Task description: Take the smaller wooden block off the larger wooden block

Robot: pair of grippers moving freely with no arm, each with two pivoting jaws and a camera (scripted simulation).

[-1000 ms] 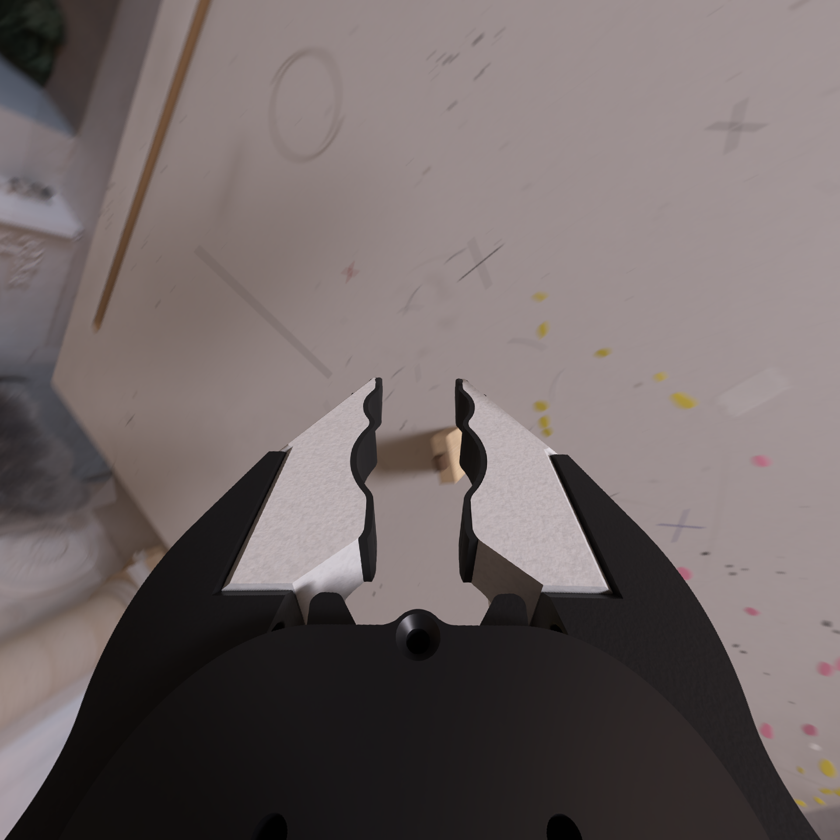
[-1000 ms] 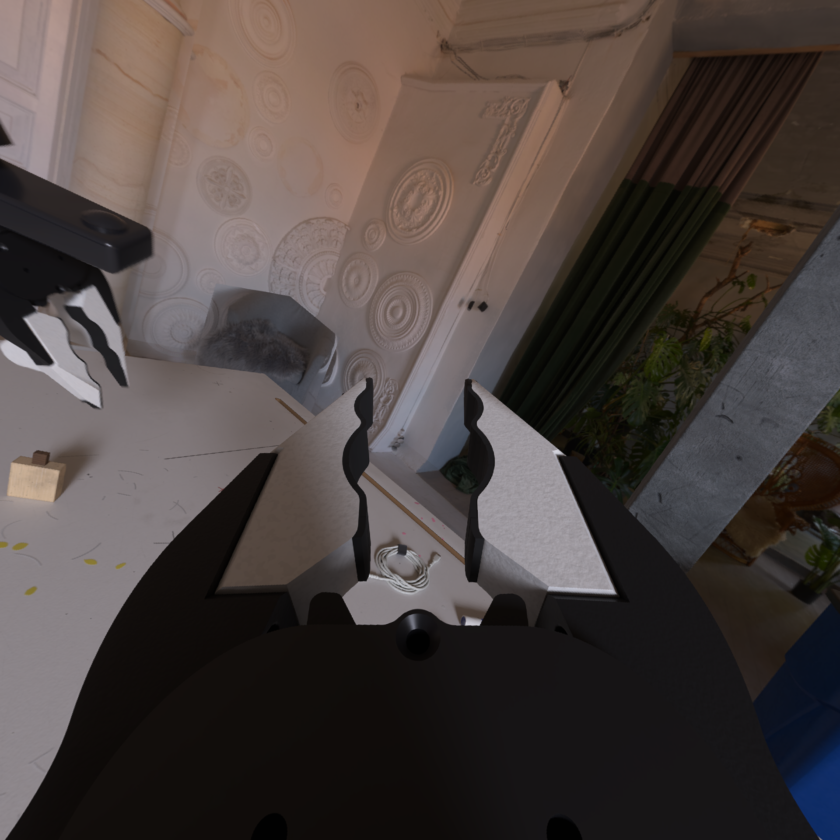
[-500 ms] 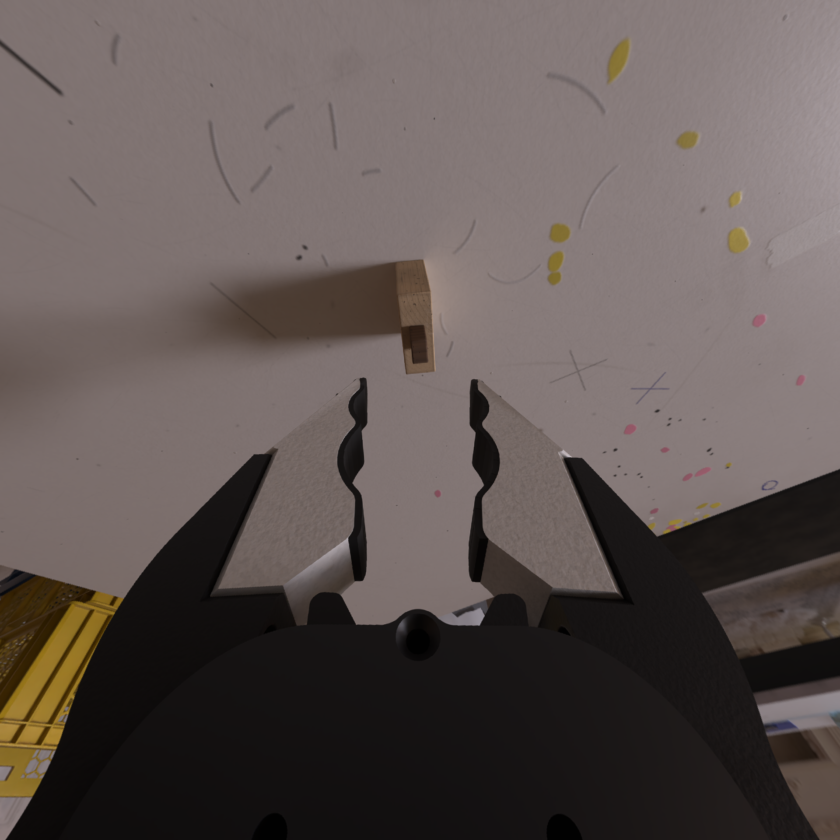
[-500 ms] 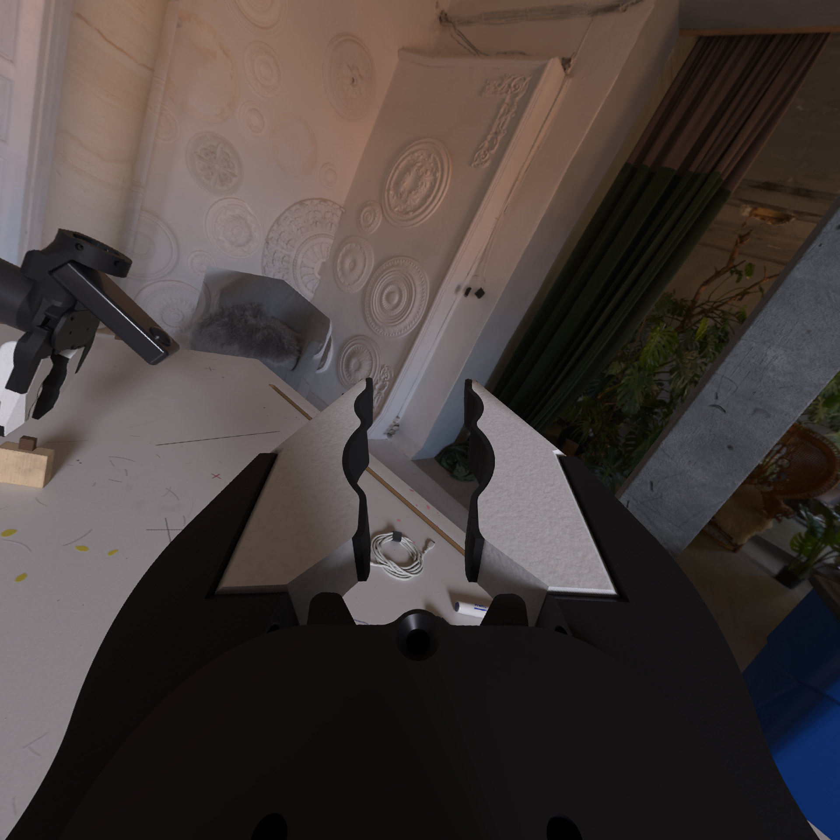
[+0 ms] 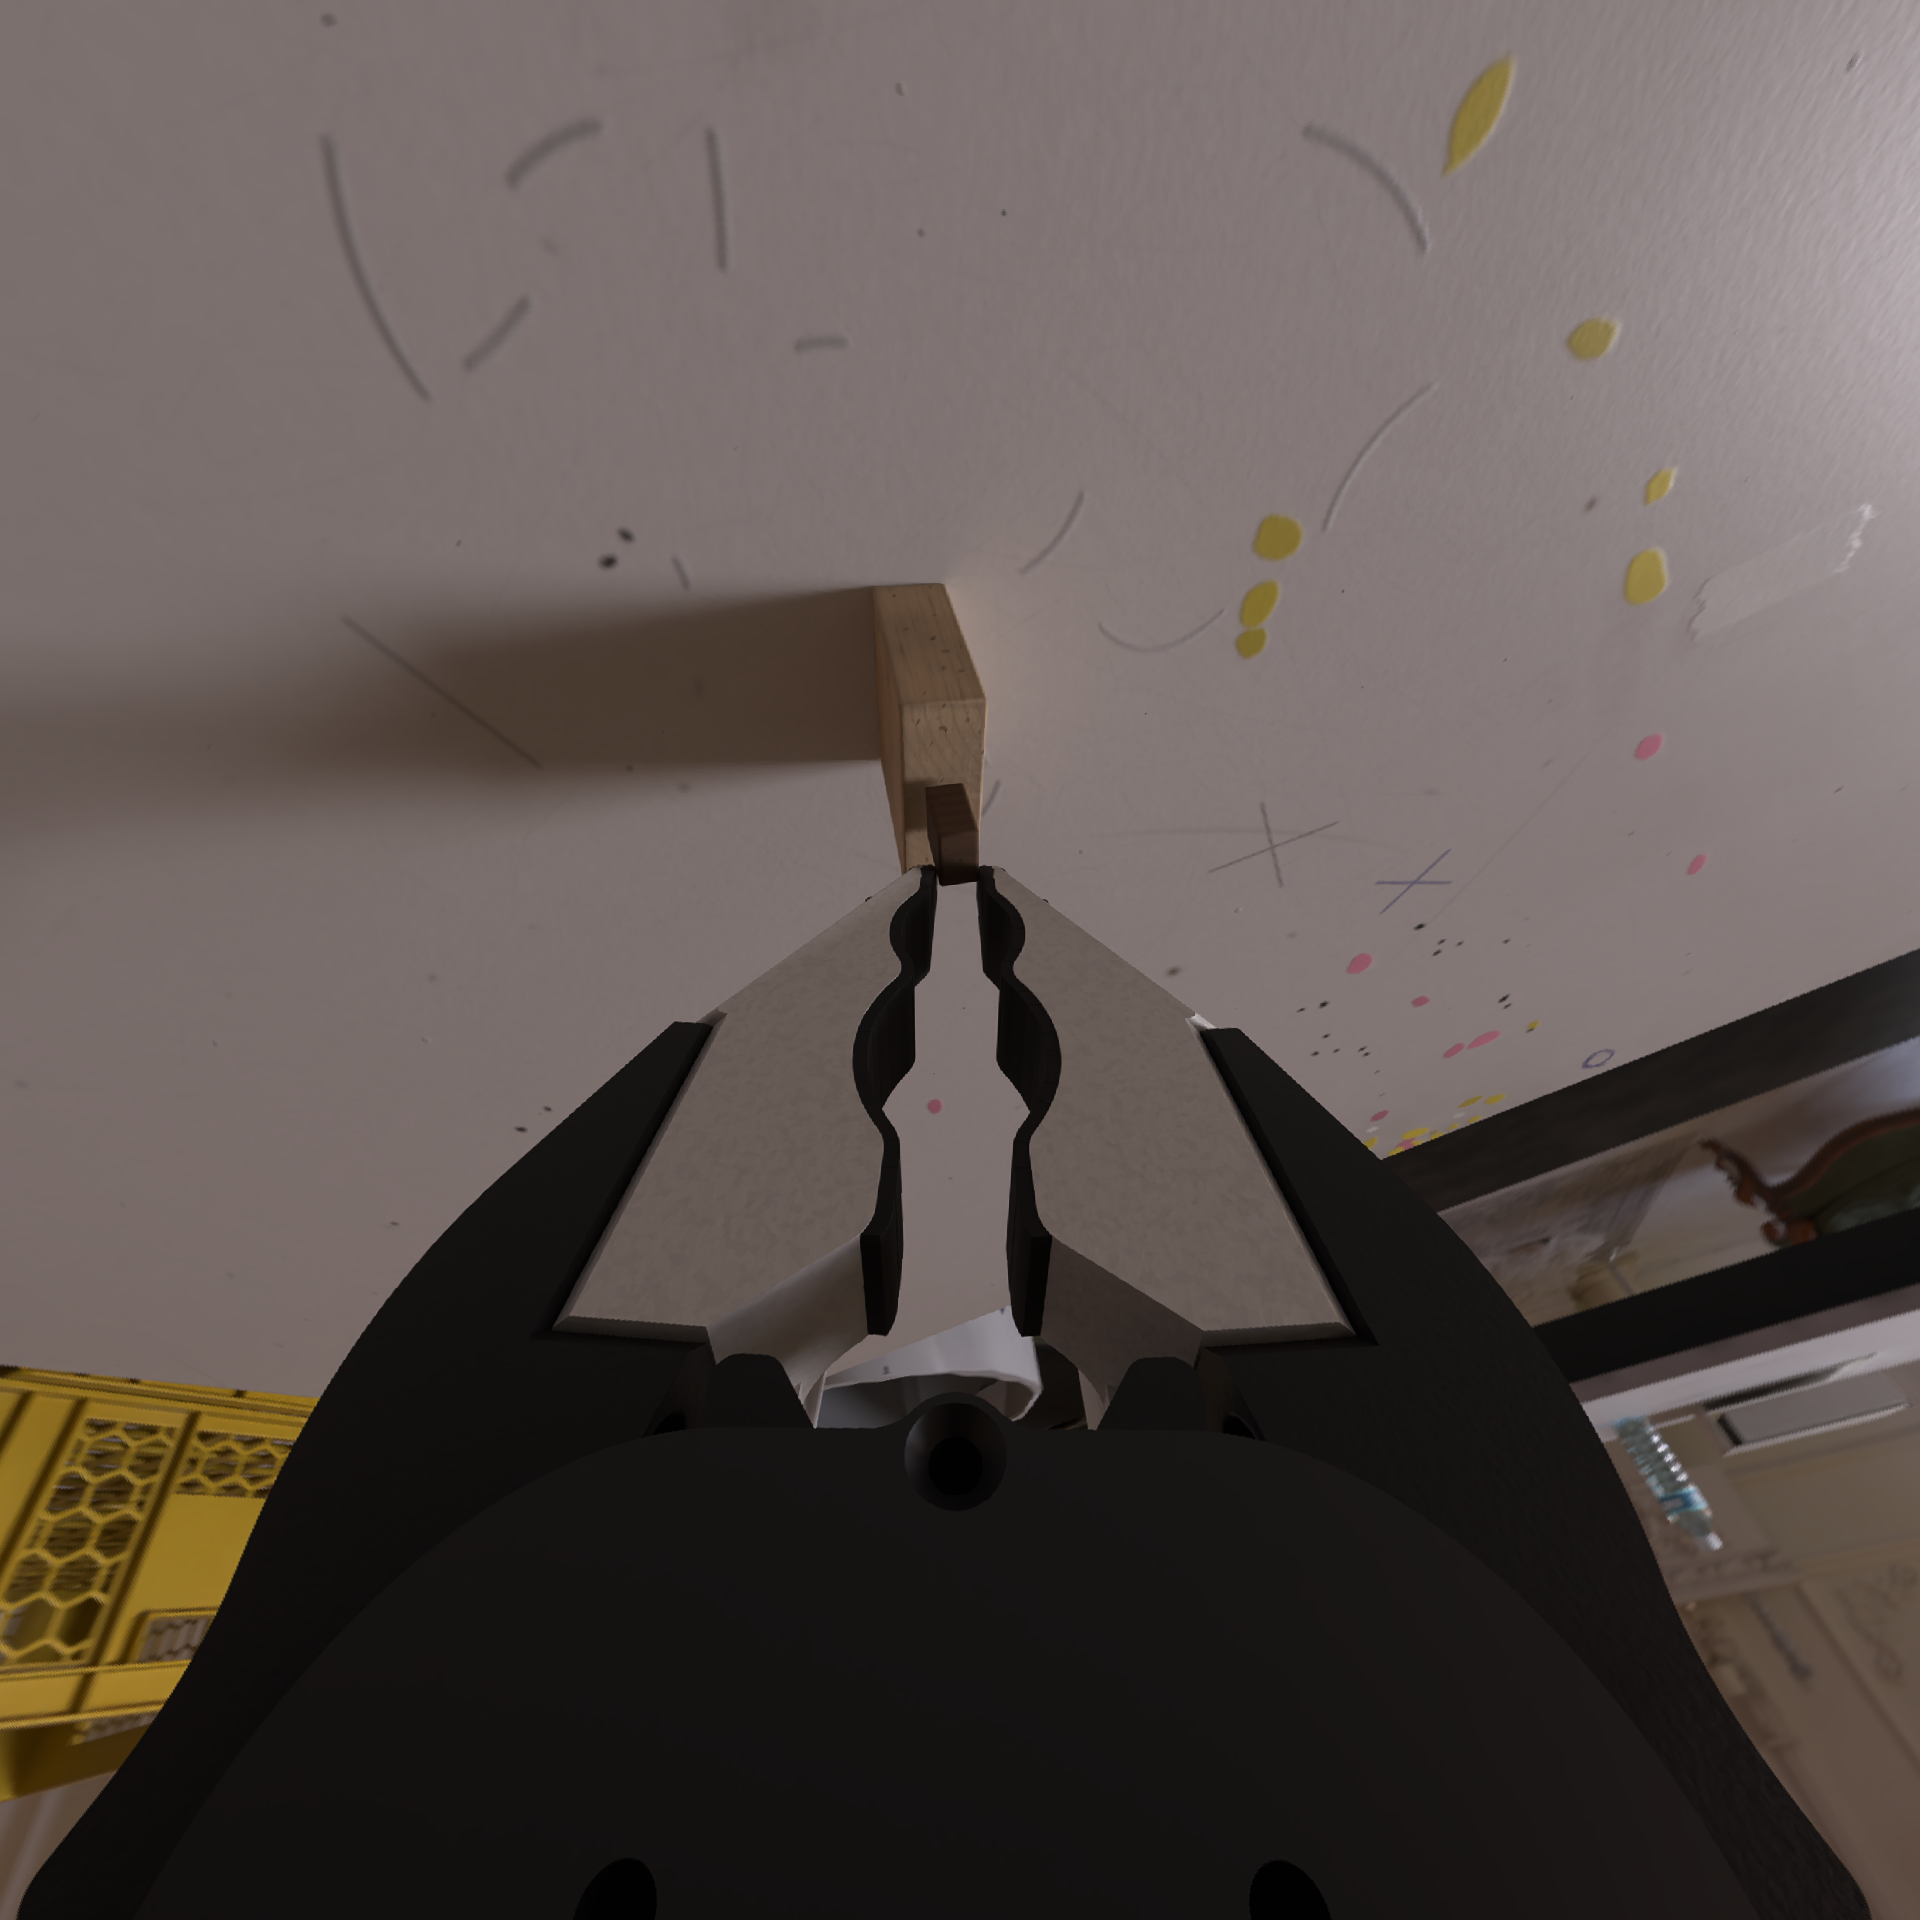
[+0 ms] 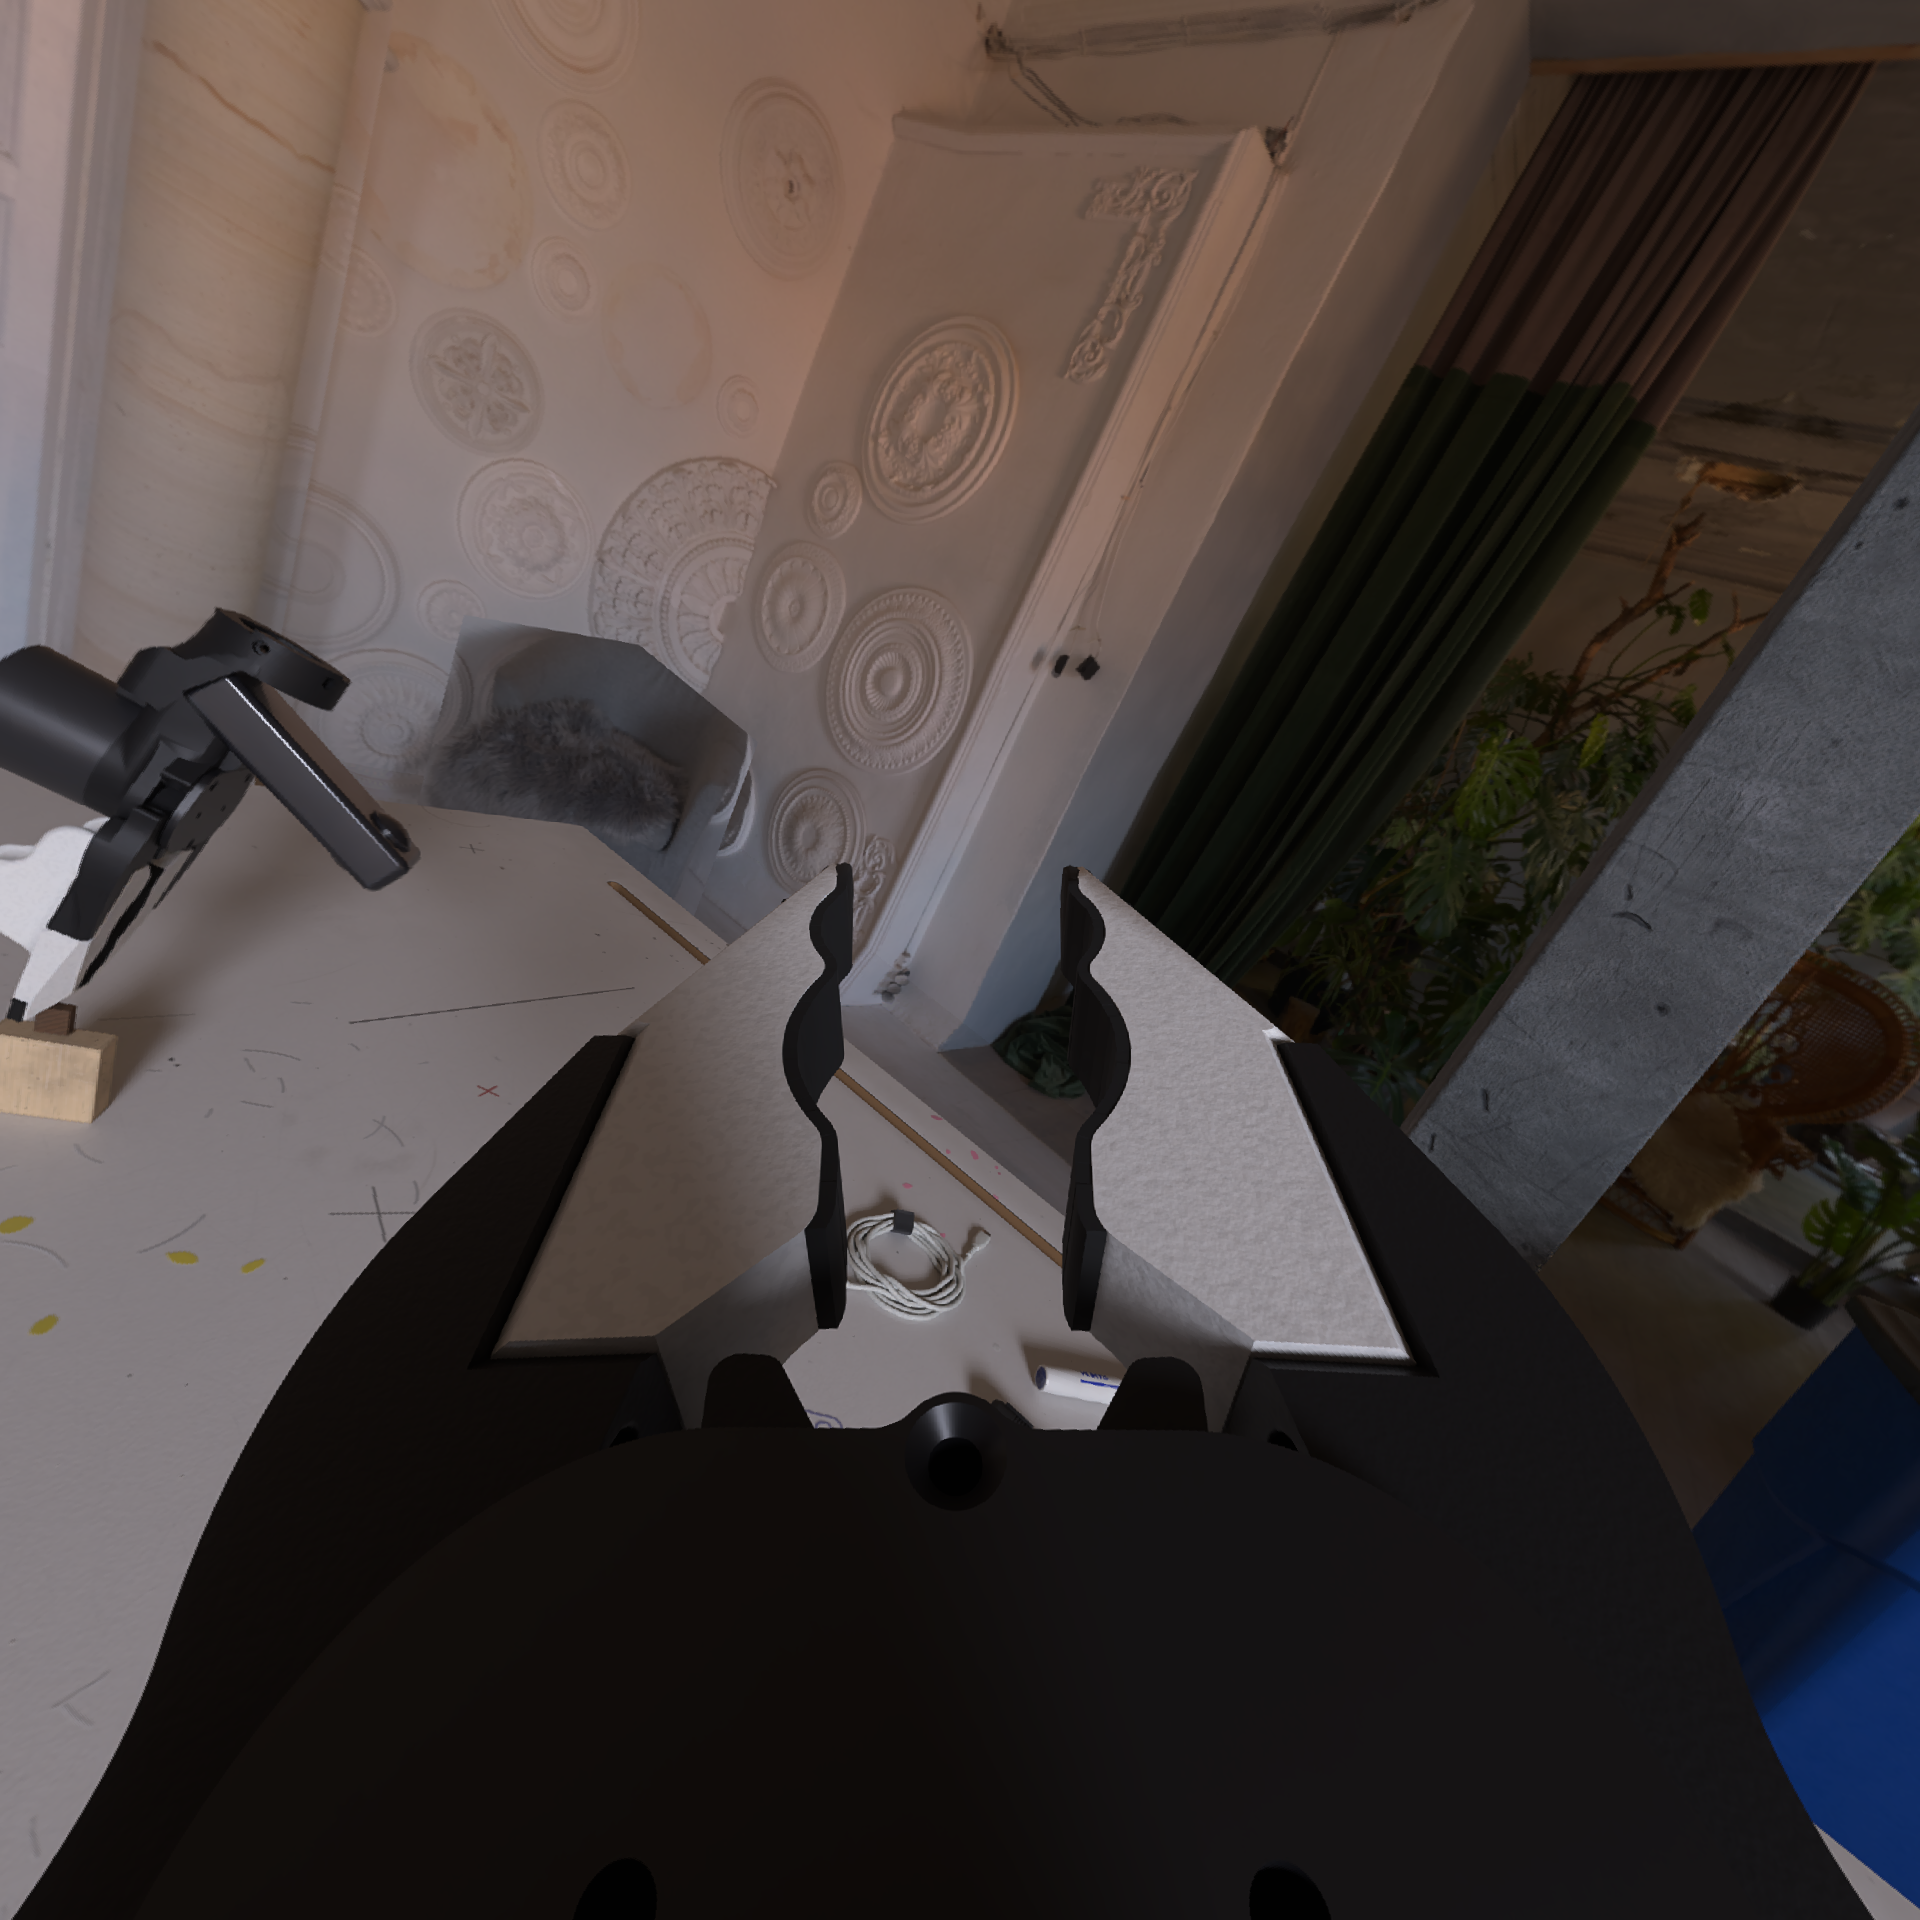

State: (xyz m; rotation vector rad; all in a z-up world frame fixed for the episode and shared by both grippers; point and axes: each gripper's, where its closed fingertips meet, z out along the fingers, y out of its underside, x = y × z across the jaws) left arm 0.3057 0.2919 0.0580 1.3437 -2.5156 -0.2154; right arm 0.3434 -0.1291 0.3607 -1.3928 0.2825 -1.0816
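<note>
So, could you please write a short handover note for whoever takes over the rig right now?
Left gripper: closed in on the smaller wooden block, fingertips either side of it; a firm pinch is likely but hard to confirm.
Right gripper: open, empty, off to the side above a coiled white cable and a marker.
The smaller block is on top of the larger wooden block, which rests on the table.
Done: approach and closing.
Left: confirm the grip, lift the small block clear, set it down on the table.
</note>
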